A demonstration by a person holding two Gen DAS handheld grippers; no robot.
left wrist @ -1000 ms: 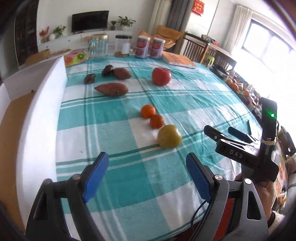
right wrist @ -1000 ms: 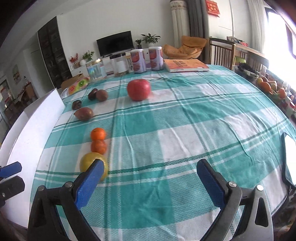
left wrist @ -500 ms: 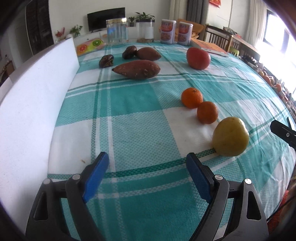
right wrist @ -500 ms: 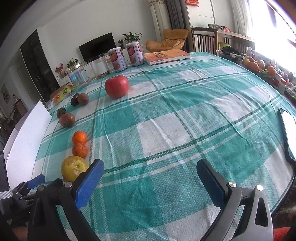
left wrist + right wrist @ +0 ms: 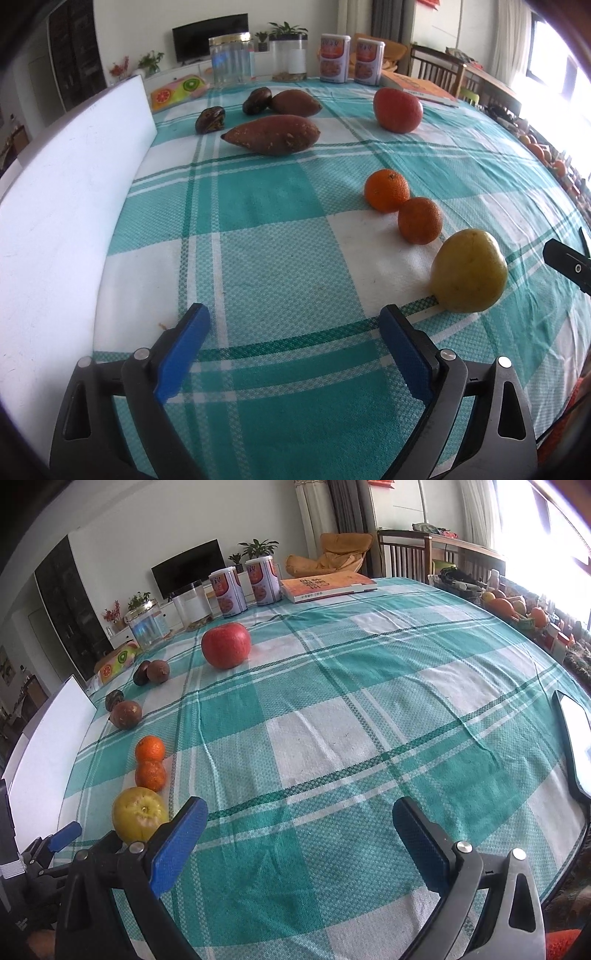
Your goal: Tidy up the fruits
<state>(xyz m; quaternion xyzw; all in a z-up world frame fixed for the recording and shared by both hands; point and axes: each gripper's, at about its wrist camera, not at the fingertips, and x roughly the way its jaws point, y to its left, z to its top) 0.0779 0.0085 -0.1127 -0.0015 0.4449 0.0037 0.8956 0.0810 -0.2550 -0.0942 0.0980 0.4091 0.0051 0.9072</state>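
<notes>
Left wrist view: left gripper (image 5: pixel 293 332), empty, jaws opening over checked cloth (image 5: pixel 258 258); the round yellow fruit (image 5: pixel 467 271) just beside could roll if nudged.

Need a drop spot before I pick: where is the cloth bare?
Bare: the wide stretch right of the red apple and oranges; also between the white box wall and the oranges. Crowded: the sweet potatoes and jars at the far end.

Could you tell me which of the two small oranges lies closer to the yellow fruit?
The nearer orange, which sits right beside the yellow fruit; the other orange lies beyond it, towards the red apple.
</notes>
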